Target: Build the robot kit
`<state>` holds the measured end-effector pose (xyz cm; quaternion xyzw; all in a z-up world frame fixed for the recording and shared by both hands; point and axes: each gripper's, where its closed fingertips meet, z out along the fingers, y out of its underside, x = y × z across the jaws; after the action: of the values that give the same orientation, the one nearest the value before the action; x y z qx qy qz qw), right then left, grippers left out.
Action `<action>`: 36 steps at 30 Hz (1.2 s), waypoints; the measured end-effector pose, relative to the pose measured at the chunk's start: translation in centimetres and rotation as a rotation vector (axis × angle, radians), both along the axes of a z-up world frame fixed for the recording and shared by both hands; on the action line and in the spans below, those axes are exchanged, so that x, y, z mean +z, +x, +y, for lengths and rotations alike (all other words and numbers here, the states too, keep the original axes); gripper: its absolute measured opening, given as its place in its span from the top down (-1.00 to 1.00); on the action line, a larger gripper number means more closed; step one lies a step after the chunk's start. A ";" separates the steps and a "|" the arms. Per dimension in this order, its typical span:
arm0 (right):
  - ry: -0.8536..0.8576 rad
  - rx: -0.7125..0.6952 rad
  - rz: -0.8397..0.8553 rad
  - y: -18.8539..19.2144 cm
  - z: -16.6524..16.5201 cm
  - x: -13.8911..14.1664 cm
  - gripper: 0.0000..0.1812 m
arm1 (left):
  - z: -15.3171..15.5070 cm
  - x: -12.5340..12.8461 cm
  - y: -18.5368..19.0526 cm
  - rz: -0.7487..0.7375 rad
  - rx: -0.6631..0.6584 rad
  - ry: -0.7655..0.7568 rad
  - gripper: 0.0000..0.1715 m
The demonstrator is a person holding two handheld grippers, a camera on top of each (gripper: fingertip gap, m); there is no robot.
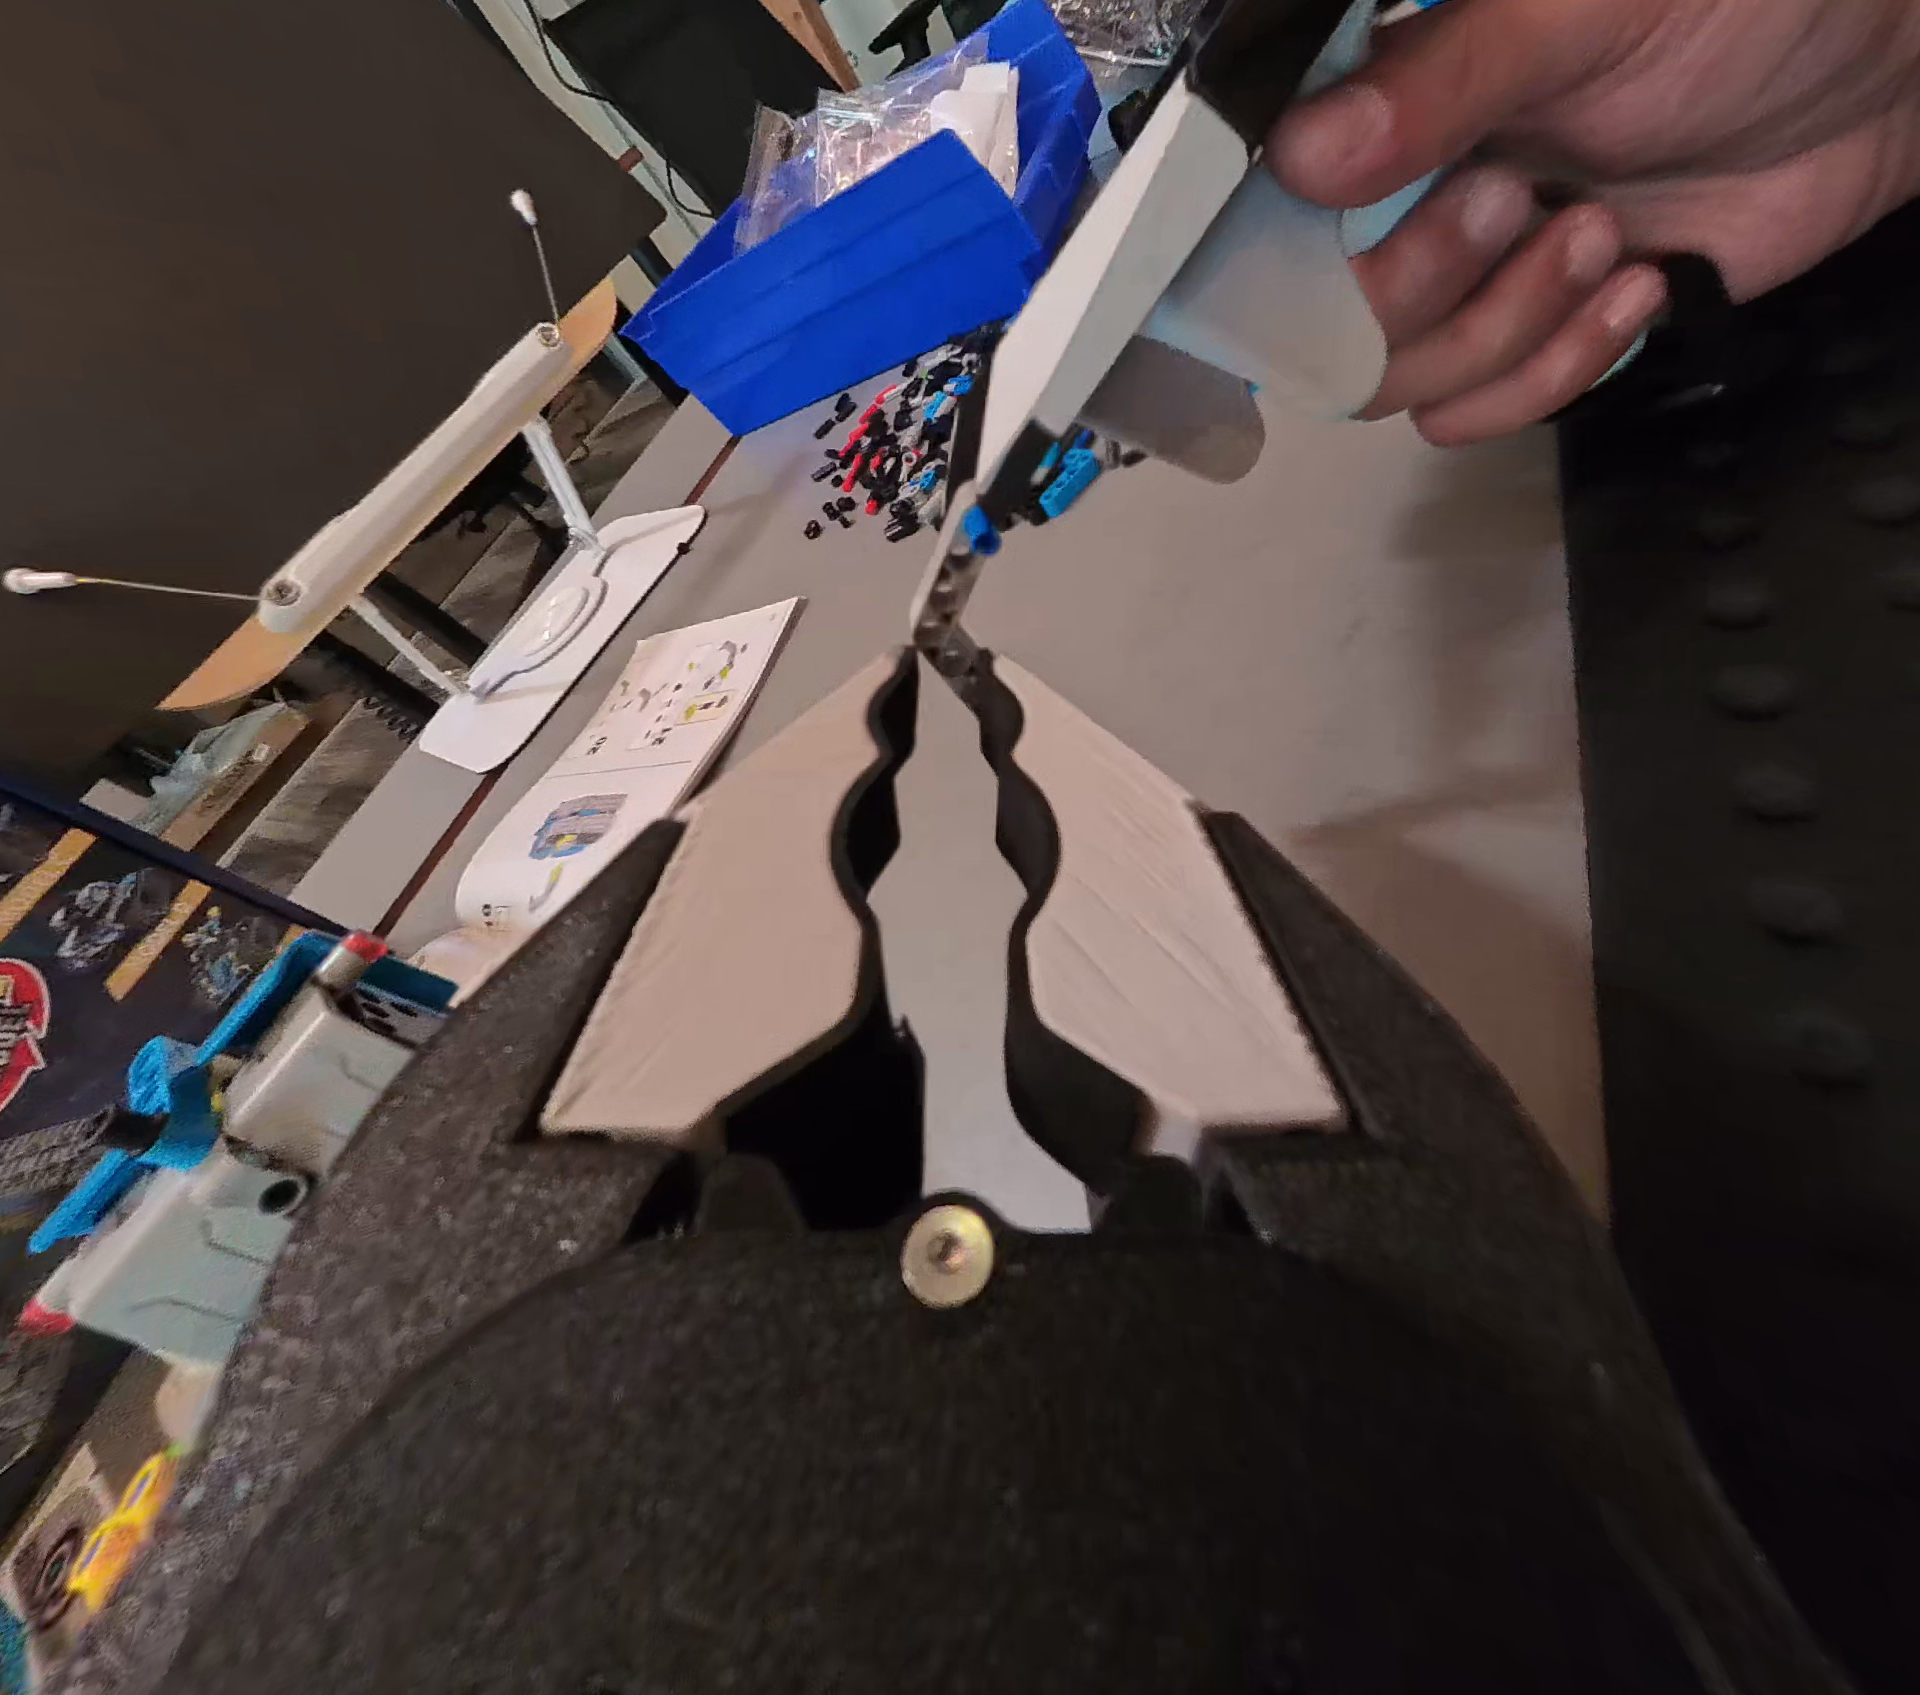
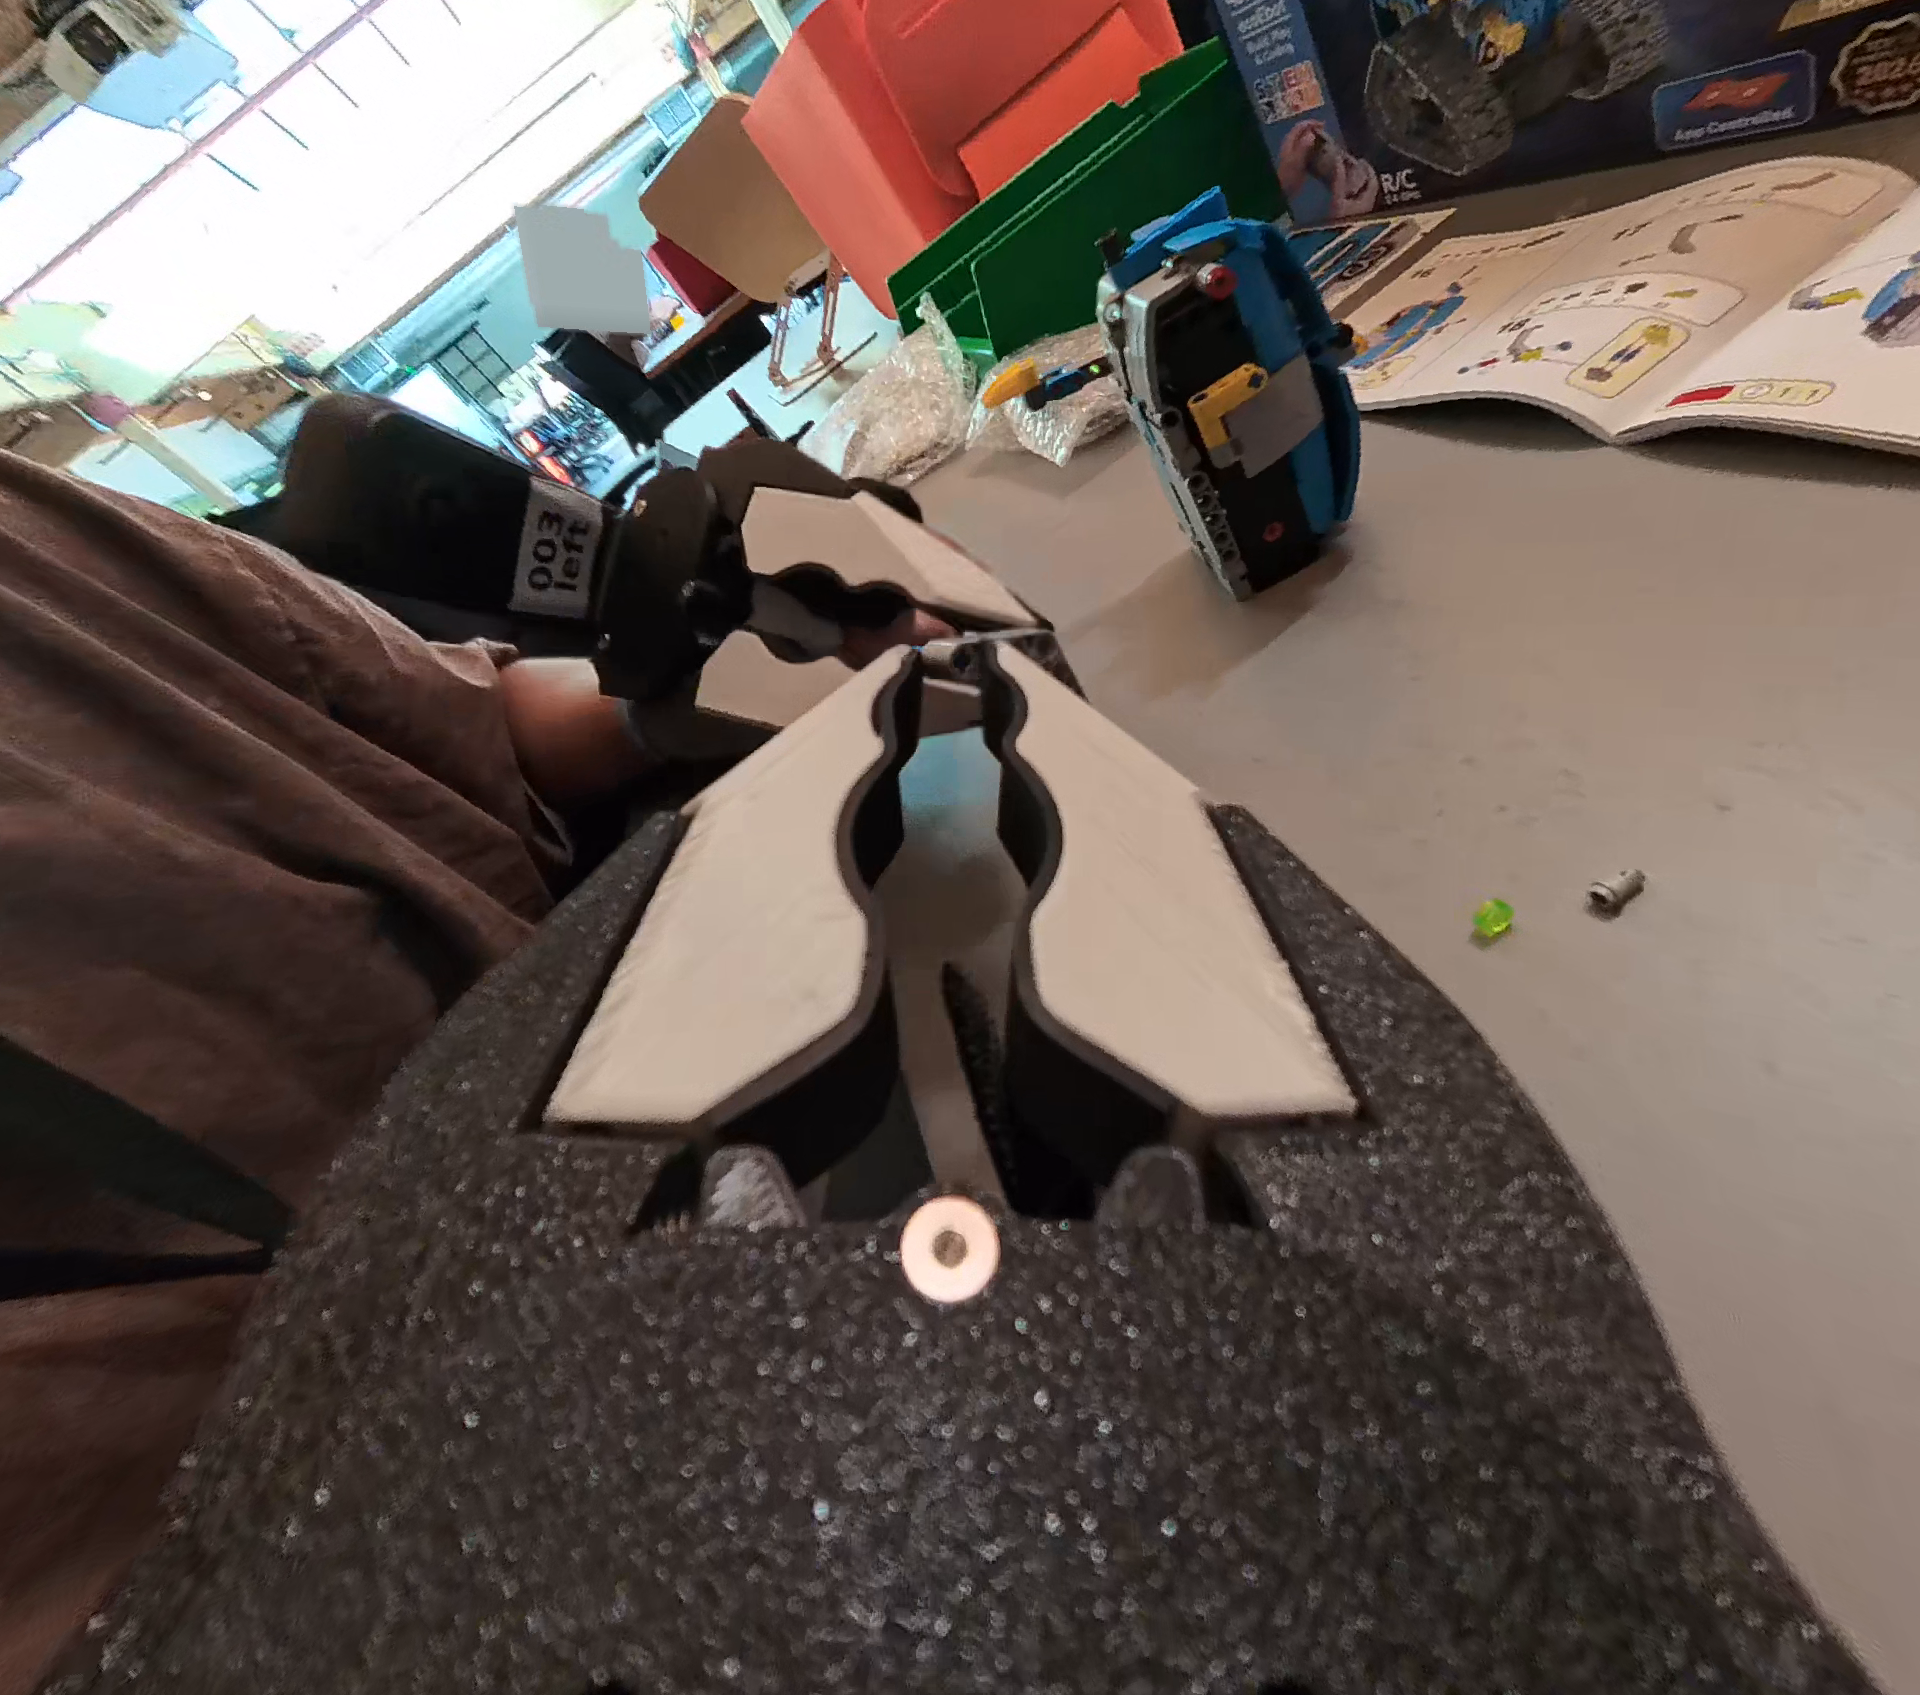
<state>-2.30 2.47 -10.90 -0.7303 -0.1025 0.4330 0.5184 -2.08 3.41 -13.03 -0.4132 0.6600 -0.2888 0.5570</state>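
Grey holed beam point(image 1: 943, 619) | held above table point(image 1: 1299, 658) between both tools | left gripper point(image 1: 948, 656) jaws pinch one end | right gripper point(image 2: 951, 658) jaws clamp other end, blue pins point(image 1: 1039, 492) fitted | loose parts pile point(image 1: 894, 450) unused

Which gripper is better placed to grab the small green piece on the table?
Probably right: the green piece lies on the table beside the right gripper, while the left gripper sits farther off. Both are shut on the grey beam.
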 end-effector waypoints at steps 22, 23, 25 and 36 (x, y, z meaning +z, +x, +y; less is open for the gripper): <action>0.019 0.033 -0.042 -1.1 -0.3 -0.4 0.89 | -0.2 -0.4 0.1 0.053 0.007 -0.018 0.87; 0.033 0.003 -0.057 -0.9 0.0 -0.4 0.82 | 0.2 -0.6 0.1 0.063 0.029 -0.025 0.87; 0.038 -0.030 -0.093 -0.9 0.2 -0.4 0.67 | 0.7 -0.9 0.2 0.079 0.058 -0.027 0.87; 0.023 -0.134 -0.220 -1.1 1.0 -1.5 0.83 | 0.9 -1.7 0.4 0.129 0.113 -0.021 0.87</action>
<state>-3.35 3.44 -12.45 -0.7725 -0.1147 0.3133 0.5403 -1.65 4.34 -14.75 -0.4735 0.6670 -0.2366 0.5243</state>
